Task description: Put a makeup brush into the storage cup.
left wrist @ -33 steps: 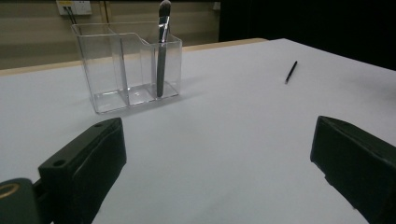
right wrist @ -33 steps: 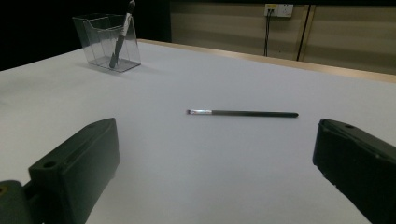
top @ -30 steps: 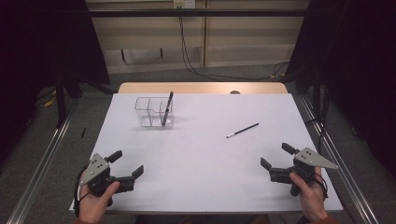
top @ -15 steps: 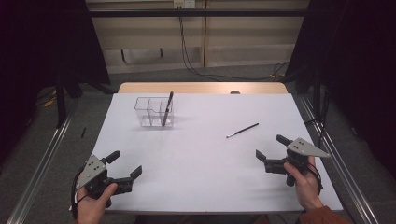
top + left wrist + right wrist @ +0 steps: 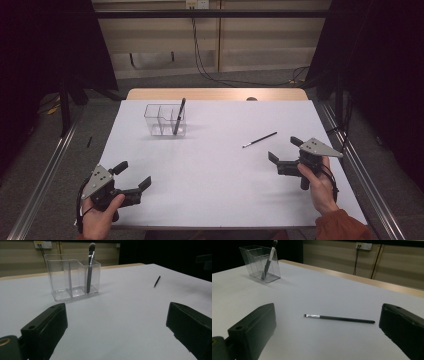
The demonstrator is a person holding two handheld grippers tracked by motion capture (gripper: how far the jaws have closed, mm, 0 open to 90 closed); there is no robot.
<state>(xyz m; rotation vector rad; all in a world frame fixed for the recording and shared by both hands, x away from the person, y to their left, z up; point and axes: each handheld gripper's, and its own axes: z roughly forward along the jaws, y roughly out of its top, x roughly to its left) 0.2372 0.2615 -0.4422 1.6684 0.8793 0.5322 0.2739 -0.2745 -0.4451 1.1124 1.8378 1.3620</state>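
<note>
Looking down from the high view, I see the thin brush (image 5: 259, 139) lying flat on the white counter (image 5: 210, 175), on the right half, well apart from the clear organizer (image 5: 165, 120). Its long axis runs on a slant: the pale bristle tip points toward the near left, the dark handle end toward the far right. My right gripper (image 5: 284, 154) sits near it on the near right side, fingers spread wide and holding nothing, open toward the brush. My left gripper (image 5: 133, 176) is at the near left corner of the counter, fingers spread as well, empty. A larger brush (image 5: 178, 115) stands tilted in the right-hand compartment of the organizer, bristles up.

In the left gripper view, my two black fingers (image 5: 45, 326) stand far apart at the bottom corners with bare counter between them. The organizer (image 5: 72, 276) is ahead, the larger brush (image 5: 90, 266) leaning inside it, and the thin brush (image 5: 157, 281) shows small and far off to the right.

In the right gripper view, my fingers (image 5: 253, 326) are spread, and the thin brush (image 5: 339, 318) lies crosswise between and just beyond them, not touched, its metal ferrule and bristle end to the left, handle end to the right. The organizer (image 5: 259, 263) stands at the far left.
</note>
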